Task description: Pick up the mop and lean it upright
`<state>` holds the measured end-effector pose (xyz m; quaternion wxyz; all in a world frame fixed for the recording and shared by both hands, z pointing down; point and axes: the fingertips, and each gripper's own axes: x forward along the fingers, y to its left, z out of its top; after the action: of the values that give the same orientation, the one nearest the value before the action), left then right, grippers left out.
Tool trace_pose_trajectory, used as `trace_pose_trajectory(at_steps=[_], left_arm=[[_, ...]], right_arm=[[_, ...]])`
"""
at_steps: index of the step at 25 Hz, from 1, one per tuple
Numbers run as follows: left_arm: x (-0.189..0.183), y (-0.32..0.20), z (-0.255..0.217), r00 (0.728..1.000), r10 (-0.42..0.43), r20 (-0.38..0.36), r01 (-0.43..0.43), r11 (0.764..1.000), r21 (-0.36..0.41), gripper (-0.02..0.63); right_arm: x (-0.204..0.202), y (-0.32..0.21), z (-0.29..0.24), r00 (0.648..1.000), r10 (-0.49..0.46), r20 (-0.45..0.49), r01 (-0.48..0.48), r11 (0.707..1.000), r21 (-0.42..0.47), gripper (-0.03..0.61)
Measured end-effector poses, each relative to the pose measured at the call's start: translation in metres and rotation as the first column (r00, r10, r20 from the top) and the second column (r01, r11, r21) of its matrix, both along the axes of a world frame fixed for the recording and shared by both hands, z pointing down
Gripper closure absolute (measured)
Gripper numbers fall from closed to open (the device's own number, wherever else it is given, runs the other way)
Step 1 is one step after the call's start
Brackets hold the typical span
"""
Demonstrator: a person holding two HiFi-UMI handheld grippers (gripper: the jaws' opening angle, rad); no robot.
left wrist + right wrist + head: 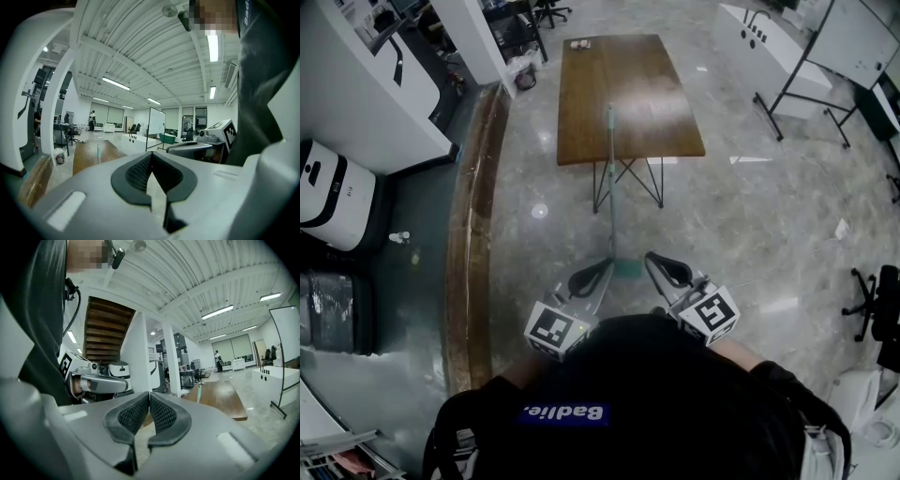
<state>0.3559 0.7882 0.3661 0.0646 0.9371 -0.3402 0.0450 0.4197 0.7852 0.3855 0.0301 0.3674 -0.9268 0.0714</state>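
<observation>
Only the head view shows the mop (611, 187) whole, leaning upright on the worktop (647, 84) edge. The gripper views show the left gripper (151, 155) and right gripper (149, 394) fingers clenched, empty.

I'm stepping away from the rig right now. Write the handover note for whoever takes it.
Left gripper: shut, empty.
Right gripper: shut, empty.
Both are held about level, short of the mop.
Mop: upright, head on the floor, handle apparently leaning on the near edge of the wooden table.
Done: the mop looks leaned upright.
Left: likely nothing; check that it is stable.
</observation>
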Motion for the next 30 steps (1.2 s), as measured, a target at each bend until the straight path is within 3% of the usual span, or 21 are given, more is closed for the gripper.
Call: trace_pose_trajectory(at_steps=[16,30], left_arm=[[0.012,0.001,0.001,0.999,-0.034,0.023,0.034,0.999,0.017,0.595],[-0.013,0.004,-0.006,0.996,-0.093,0.003,0.093,0.996,0.009,0.595]], right_arm=[[0.011,-0.006,0.0,0.999,-0.041,0.024,0.041,0.999,-0.014,0.527],[-0.007,-0.017,0.0,0.997,-0.074,0.01,0.075,0.996,-0.052,0.477]])
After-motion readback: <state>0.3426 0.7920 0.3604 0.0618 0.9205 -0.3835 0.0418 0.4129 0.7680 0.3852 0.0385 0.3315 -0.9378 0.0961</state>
